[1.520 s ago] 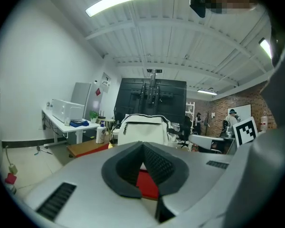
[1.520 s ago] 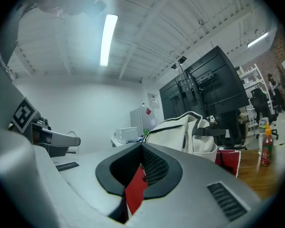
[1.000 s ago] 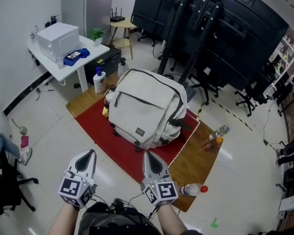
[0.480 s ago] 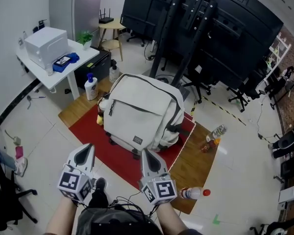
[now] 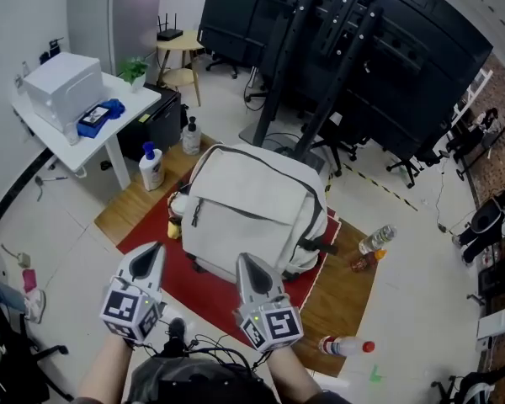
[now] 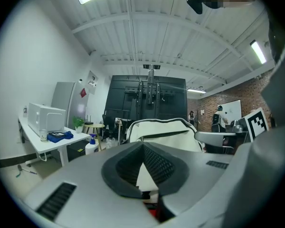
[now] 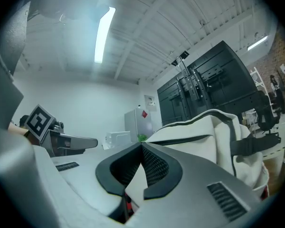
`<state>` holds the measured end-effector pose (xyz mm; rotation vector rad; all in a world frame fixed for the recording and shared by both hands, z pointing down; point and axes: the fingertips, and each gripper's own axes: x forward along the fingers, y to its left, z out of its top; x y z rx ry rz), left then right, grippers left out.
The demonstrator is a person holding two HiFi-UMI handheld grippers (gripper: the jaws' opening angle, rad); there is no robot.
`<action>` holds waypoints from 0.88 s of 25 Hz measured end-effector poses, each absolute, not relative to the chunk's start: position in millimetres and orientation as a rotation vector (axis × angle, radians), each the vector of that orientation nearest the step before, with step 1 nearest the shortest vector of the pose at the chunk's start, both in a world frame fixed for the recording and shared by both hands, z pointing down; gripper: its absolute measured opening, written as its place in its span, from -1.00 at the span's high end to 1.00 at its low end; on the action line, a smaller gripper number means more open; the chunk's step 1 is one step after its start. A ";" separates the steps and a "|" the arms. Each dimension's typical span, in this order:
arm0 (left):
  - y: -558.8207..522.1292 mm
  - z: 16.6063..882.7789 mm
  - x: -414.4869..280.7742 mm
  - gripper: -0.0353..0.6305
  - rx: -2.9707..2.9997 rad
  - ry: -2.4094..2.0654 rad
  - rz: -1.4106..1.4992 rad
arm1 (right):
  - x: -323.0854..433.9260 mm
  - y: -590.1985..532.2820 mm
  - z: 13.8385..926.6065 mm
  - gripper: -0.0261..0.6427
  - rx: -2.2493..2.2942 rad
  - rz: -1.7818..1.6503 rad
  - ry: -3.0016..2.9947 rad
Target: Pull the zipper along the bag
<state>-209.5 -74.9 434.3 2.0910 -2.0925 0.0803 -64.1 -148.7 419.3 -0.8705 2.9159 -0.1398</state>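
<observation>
A cream backpack (image 5: 252, 213) stands on a red mat (image 5: 198, 280) on the floor, its front pocket facing me. A dark zipper line (image 5: 236, 211) crosses that pocket, with the pull near its left end (image 5: 194, 217). My left gripper (image 5: 151, 249) is held low at the left, short of the mat's near edge, shut and empty. My right gripper (image 5: 247, 261) hovers just before the bag's lower front, also shut with nothing in it. The left gripper view shows the bag (image 6: 166, 129) beyond the closed tips (image 6: 143, 146). In the right gripper view it (image 7: 204, 132) rises close behind the tips (image 7: 142, 147).
The mat lies on a wooden board (image 5: 345, 289). A white table (image 5: 118, 99) with a white box (image 5: 63, 87) stands at the left, a pump bottle (image 5: 149, 165) beside it. Bottles lie at the right (image 5: 374, 241) and near right (image 5: 347, 345). A black stand (image 5: 311, 57) rises behind.
Both grippers have come nearer to the backpack, which now sits closer and more central in the head view. The jaws have stayed closed.
</observation>
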 end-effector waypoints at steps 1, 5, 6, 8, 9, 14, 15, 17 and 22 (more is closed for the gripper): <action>-82.0 436.0 -214.3 0.80 2.112 -2.074 0.096 | -71.7 -152.2 420.0 0.86 -0.873 -0.137 2.920; -110.6 439.2 -229.6 0.80 2.186 -2.005 0.144 | -95.0 -168.3 418.1 0.86 -0.906 -0.134 2.916; -117.2 439.7 -233.1 0.80 2.203 -1.991 0.142 | -99.4 -171.8 417.7 0.86 -0.917 -0.133 2.914; -130.9 441.2 -239.9 0.80 2.232 -1.963 0.143 | -107.1 -178.3 417.8 0.86 -0.940 -0.133 2.912; -137.6 442.3 -243.0 0.80 2.243 -1.948 0.150 | -110.8 -181.4 418.3 0.86 -0.950 -0.131 2.912; -166.3 448.5 -249.6 0.80 2.317 -1.856 0.170 | -126.8 -194.2 421.2 0.86 -0.998 -0.111 2.916; -170.5 449.7 -249.8 0.80 2.332 -1.837 0.173 | -129.2 -195.8 421.8 0.86 -1.010 -0.112 2.912; -177.5 452.6 -251.1 0.80 2.359 -1.805 0.185 | -134.3 -197.1 422.4 0.86 -1.029 -0.113 2.904; -191.1 462.5 -254.4 0.80 2.407 -1.699 0.216 | -140.6 -200.2 427.6 0.86 -1.096 -0.129 2.884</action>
